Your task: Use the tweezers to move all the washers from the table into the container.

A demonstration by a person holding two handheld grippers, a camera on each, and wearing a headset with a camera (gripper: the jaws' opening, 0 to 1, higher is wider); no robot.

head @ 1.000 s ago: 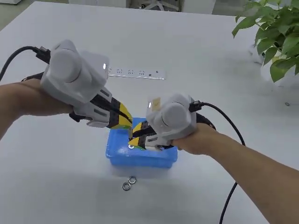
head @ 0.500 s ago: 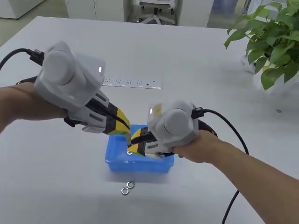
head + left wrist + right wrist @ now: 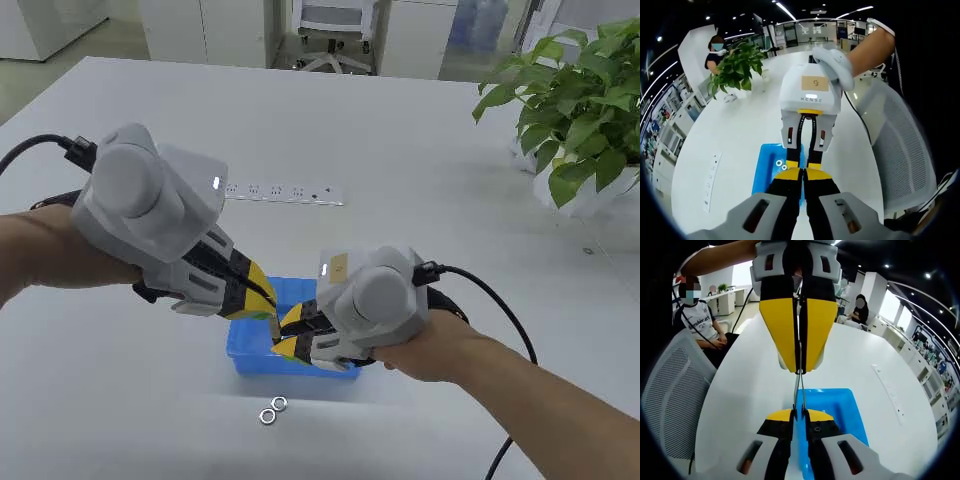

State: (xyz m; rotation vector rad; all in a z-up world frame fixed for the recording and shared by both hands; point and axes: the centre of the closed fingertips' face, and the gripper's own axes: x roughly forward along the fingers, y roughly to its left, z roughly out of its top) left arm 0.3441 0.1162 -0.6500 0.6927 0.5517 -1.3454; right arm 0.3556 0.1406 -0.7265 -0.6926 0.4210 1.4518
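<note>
Two washers are lying side by side on the table, just near of the blue container, and more washers are sitting inside it. The tweezers are hanging over the container, with the left gripper and right gripper both clamping them, jaws together. Judging from this, one gripper should be taking a firm, settled hold before the tips are lowering slowly onto the near pair.

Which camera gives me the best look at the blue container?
The right gripper view: the blue container sits open and large, with its floor and rim clear beside the tongs of the right gripper. The head view shows mostly its front wall. The left gripper view shows a narrow strip holding washers.
</note>
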